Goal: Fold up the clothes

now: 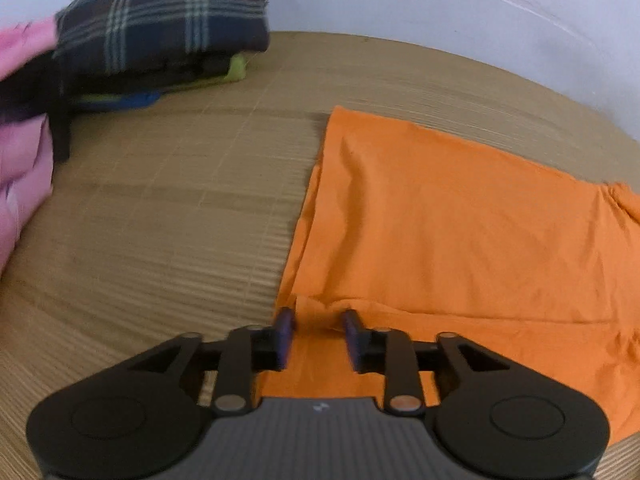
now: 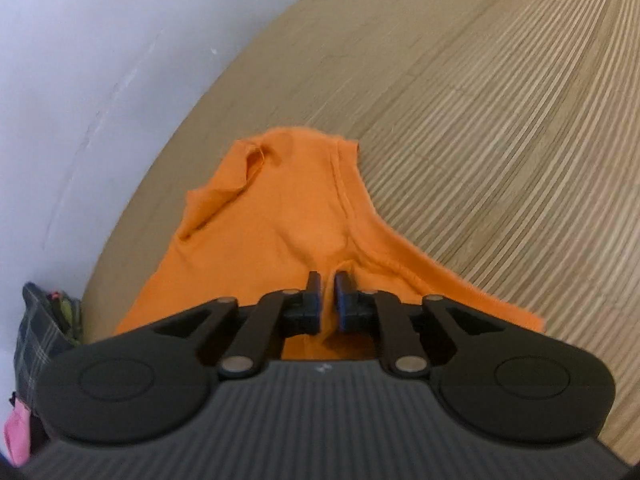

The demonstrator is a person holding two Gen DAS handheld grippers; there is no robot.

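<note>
An orange garment (image 1: 460,232) lies spread flat on a woven bamboo mat (image 1: 180,220), with a folded layer along its near edge. My left gripper (image 1: 318,322) hovers over that near left corner with its jaws apart; a small wrinkle of orange cloth lies in the gap and the pads do not press on it. In the right wrist view the orange garment (image 2: 280,216) ends in a sleeve-like part pointing away. My right gripper (image 2: 328,282) stands over it with a narrow gap between the jaws, where a raised crease of the cloth sits loosely.
A stack of folded clothes topped by a dark plaid piece (image 1: 168,20) sits at the far left by the white wall (image 1: 440,0), with pink fabric (image 1: 20,168) beside it. The plaid stack (image 2: 36,340) also shows at the right wrist view's lower left. Bare mat (image 2: 500,120) stretches to the right.
</note>
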